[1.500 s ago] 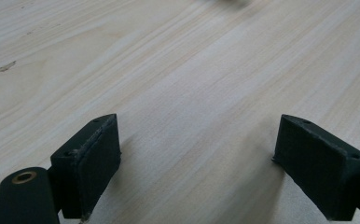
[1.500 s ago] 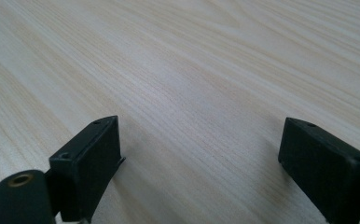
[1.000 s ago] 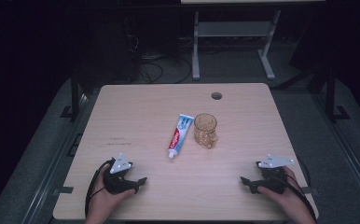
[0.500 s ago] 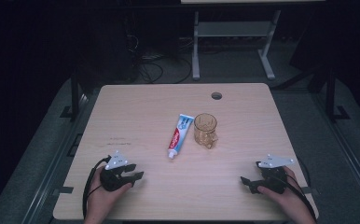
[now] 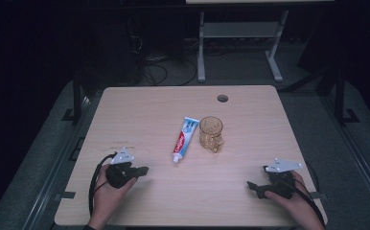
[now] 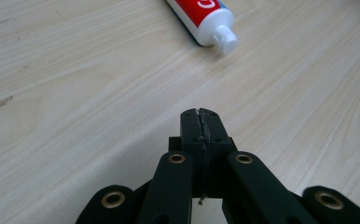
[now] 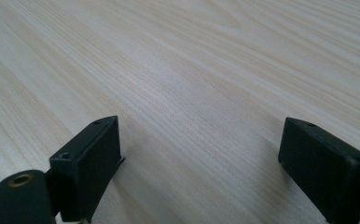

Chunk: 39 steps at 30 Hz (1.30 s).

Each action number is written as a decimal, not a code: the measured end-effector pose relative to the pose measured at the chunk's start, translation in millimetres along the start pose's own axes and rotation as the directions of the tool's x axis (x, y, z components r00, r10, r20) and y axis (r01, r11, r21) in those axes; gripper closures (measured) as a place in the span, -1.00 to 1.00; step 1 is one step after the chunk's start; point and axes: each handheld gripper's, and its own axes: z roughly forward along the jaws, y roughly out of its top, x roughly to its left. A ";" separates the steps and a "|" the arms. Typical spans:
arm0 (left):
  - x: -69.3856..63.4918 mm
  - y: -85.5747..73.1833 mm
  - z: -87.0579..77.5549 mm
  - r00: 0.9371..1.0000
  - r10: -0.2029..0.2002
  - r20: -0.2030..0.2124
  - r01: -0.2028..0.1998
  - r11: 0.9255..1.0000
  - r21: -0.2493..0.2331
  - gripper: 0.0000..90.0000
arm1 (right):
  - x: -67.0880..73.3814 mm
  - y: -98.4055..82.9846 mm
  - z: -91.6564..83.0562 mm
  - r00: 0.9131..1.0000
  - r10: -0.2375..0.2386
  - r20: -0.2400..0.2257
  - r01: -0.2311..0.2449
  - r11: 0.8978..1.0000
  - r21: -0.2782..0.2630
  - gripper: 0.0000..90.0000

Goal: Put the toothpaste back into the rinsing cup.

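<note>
A red, white and blue toothpaste tube lies in the middle of the wooden table, cap toward me. Its white cap end shows at the top of the left gripper view. An amber glass mug stands just right of the tube. My left gripper is near the front left, held a little above the table; its jaws have just been closing and now meet with nothing between them. My right gripper rests at the front right, jaws wide apart over bare wood.
A round cable hole sits near the table's far edge. Beyond the table stand a white metal frame and loose cables on the dark floor. Bare wood lies between the two grippers.
The left gripper's jaws have gone from wide apart to closed, and the left hand has lifted slightly. The right hand, the tube and the mug have stayed put.
</note>
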 end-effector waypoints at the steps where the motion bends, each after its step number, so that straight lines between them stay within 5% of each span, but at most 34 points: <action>1: 0.3 2.1 -0.1 1.000 0.005 0.001 -0.005 1.000 -0.003 1.00 | 0.0 0.0 0.0 1.000 0.000 0.000 0.000 1.000 0.000 -0.73; 19: 1.5 32.8 9.1 1.000 -0.001 0.020 0.002 1.000 -0.024 0.91 | -0.1 0.0 0.0 1.000 0.000 0.000 0.000 1.000 0.000 -0.73; 39: -10.7 63.7 39.9 0.997 0.017 0.073 -0.015 0.999 -0.029 1.00 | -0.4 0.2 0.2 1.000 -0.001 -0.001 0.001 1.000 0.000 -0.73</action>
